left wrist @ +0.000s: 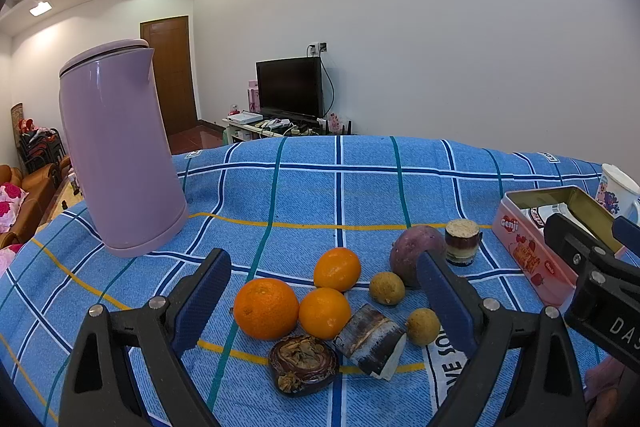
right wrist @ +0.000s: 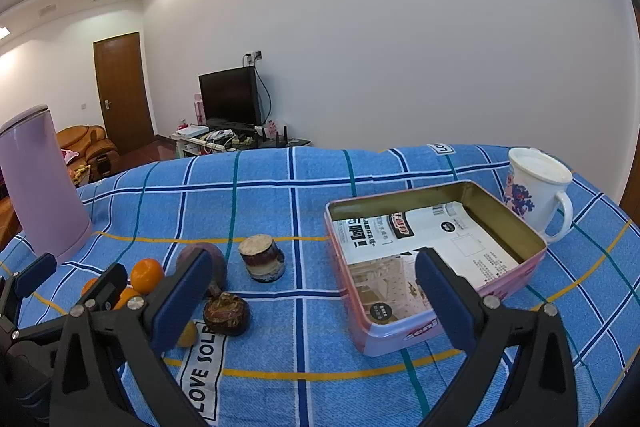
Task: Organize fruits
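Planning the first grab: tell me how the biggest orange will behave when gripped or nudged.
The biggest orange is round, so it will probably roll if nudged. It touches a smaller orange, which would likely shift too. Its dimpled skin should grip fairly well.

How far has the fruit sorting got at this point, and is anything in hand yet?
Nothing looks done: the pink tin holds only printed paper, no fruit. Nothing is in hand either; the left gripper and right gripper both stand open and empty. Left to do: the three oranges, two small brown fruits, the purple fruit and the mangosteen all lie on the blue cloth.
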Motion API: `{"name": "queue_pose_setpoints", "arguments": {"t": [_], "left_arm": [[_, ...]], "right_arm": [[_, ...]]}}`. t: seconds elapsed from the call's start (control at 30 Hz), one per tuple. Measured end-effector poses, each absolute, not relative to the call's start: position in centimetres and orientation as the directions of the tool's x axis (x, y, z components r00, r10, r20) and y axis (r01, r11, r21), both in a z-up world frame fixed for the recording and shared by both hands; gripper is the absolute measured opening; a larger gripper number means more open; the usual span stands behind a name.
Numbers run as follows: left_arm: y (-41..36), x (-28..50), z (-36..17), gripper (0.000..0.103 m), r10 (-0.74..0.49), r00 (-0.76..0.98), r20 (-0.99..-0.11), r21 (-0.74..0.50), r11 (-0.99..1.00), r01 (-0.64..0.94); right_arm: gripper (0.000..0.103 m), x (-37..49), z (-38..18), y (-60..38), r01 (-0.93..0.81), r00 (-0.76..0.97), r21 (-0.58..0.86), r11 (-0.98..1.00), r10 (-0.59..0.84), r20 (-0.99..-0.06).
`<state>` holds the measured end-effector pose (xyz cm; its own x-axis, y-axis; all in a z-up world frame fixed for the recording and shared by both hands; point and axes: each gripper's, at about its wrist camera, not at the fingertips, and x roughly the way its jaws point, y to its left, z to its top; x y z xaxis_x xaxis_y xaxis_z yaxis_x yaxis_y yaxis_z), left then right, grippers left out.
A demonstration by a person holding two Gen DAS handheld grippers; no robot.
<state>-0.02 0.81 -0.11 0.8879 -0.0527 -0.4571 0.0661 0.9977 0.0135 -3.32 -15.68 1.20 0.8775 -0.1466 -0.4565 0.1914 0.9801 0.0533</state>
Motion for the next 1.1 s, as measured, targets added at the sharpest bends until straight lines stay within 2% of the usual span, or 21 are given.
{"name": "queue_pose_setpoints", "arguments": {"t": [1.1], "left_arm": [[0.63,-0.05,-0.24,0.095,-0.054,0.882,-0.469,0.014,0.998,0.069]], "right_arm": [[0.103,-3.28,1.2,-15.59,0.19,0.877,0.051,0.98,-0.146,-0.459]]}}
